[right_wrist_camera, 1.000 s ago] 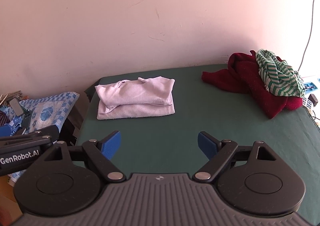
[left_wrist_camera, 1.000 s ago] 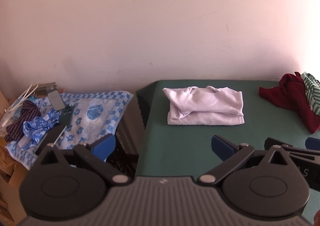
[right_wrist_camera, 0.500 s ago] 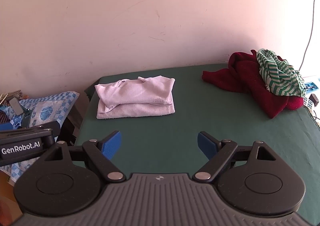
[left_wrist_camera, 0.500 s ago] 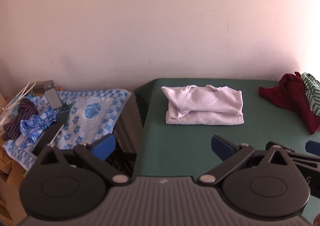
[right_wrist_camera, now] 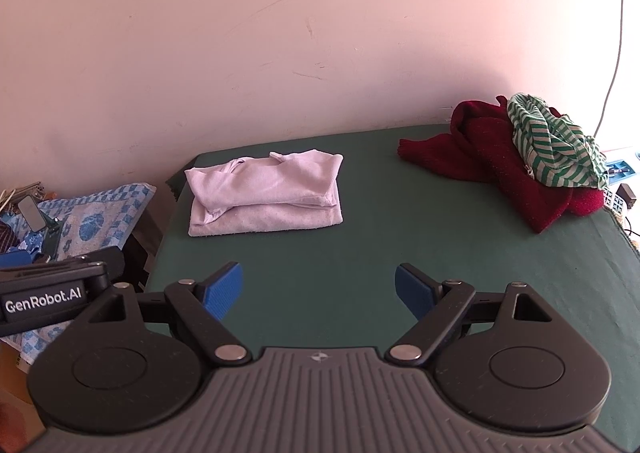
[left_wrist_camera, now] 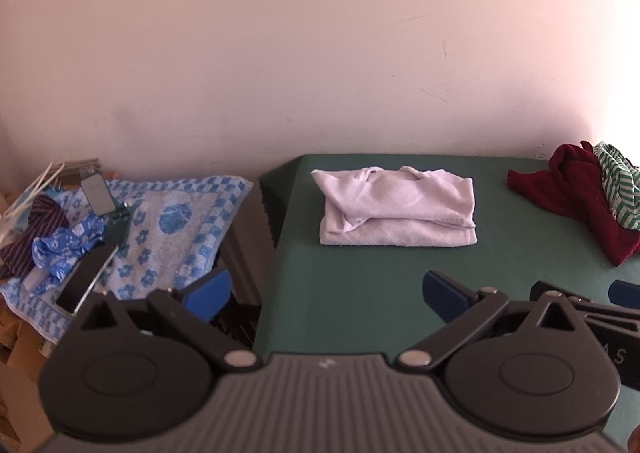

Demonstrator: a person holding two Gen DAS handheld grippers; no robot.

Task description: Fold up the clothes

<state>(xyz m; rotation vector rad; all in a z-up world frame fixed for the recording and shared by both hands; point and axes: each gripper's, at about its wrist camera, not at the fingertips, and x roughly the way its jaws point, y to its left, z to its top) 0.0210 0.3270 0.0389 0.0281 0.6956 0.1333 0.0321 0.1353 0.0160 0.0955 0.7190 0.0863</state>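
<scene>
A plain pink plastered wall [right_wrist_camera: 280,33] backs a desk draped in dark green cloth [right_wrist_camera: 360,253], the working surface for a laundry-folding job that looks partly done. On the desk's far left part lies a pale lilac garment [right_wrist_camera: 266,193], already folded into a flat rectangle with its collar showing on top; it rests alone, well apart from the rest. At the far right corner, near the wall, a crumpled dark red knitted garment [right_wrist_camera: 492,161] sprawls unfolded, and a bunched green-and-white striped garment [right_wrist_camera: 552,145] sits heaped on top of it, touching it. Judging from this, one piece is finished and at least these two remain.

Left of the desk, on a lower surface, a blue-and-white flower-patterned towel [left_wrist_camera: 172,221] is spread out, carrying clutter: a crumpled blue printed cloth [left_wrist_camera: 64,249], a small rectangular mirror on a stand [left_wrist_camera: 96,195] and a dark flat device [left_wrist_camera: 86,279]. A thin cable [right_wrist_camera: 618,33] runs down the wall at the right.

Nearest the viewer, the left hand-held gripper [left_wrist_camera: 326,289] hangs over the desk's left edge with its blue-padded jaws spread wide and nothing between them. The right hand-held gripper [right_wrist_camera: 318,287] hovers above bare green cloth in front of the folded piece, jaws likewise wide apart and empty. Neither touches any clothing; the likely next step is a reach toward the red-and-striped heap.
</scene>
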